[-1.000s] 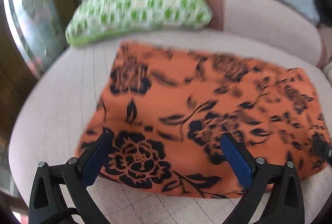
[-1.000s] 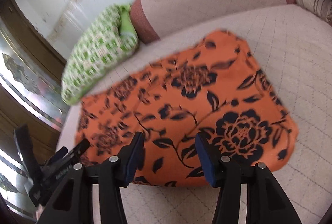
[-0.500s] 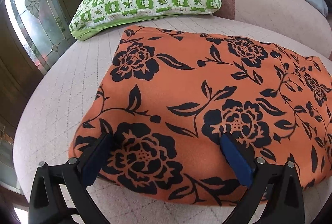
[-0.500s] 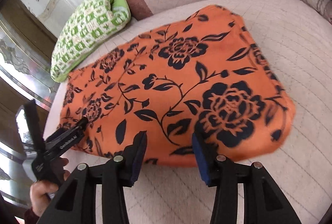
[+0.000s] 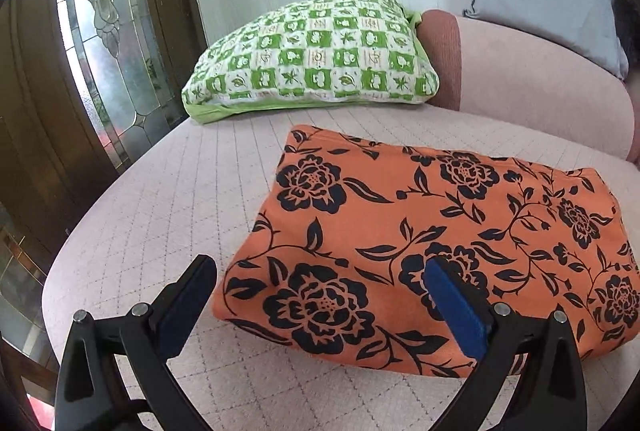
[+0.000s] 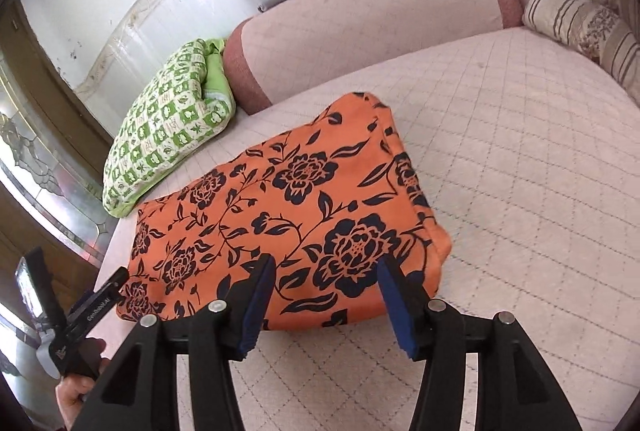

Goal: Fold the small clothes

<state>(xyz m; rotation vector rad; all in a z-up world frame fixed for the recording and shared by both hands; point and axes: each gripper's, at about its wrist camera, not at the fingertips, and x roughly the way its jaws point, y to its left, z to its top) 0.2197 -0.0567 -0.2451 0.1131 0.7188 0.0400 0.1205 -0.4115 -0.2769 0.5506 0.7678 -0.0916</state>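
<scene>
An orange floral cloth (image 5: 420, 243) lies folded into a thick rectangle on the quilted sofa seat (image 5: 180, 199), in front of the green checked pillow (image 5: 316, 59) that leans at the backrest (image 6: 360, 43). Both tools hang just short of the cloth's near edge and hold nothing. The left tool (image 5: 320, 295) stands wide, its blue pads straddling the cloth's near left corner from above without pressing on it. The right tool (image 6: 326, 291) stands about half apart and its jaws are opening, with only the cloth's near right edge seen between them and no grip on it. One tool at each near corner suits a two-handed fold, and the cloth's doubled edges suggest the fold is largely made. The person's left hand (image 6: 74, 395) shows low in the right view, well left of the cloth.
</scene>
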